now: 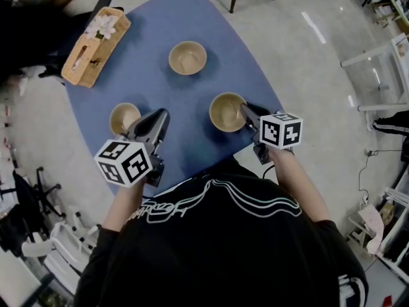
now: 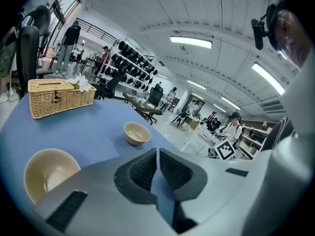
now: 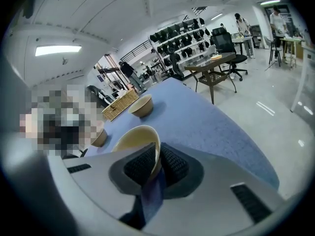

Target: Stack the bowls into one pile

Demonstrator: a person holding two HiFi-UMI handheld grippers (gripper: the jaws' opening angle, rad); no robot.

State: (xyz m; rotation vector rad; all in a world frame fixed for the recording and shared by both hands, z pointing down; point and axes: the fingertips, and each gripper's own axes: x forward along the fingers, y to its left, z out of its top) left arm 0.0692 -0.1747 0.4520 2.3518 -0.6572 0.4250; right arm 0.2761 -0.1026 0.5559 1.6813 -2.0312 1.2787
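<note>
The right gripper (image 3: 157, 157) pinches the near rim of a round beige bowl (image 3: 130, 139). The left gripper (image 2: 157, 154), jaws narrowly together, sits just right of another round beige bowl (image 2: 49, 173).

One tabletop (image 1: 153, 82) carries a far bowl (image 1: 188, 57), a left bowl (image 1: 124, 117) and a right bowl (image 1: 227, 112): three in all. One basket (image 1: 96, 45) lies at its far left corner. Two claws: left claw (image 1: 161, 116), right claw (image 1: 245, 109).
</note>
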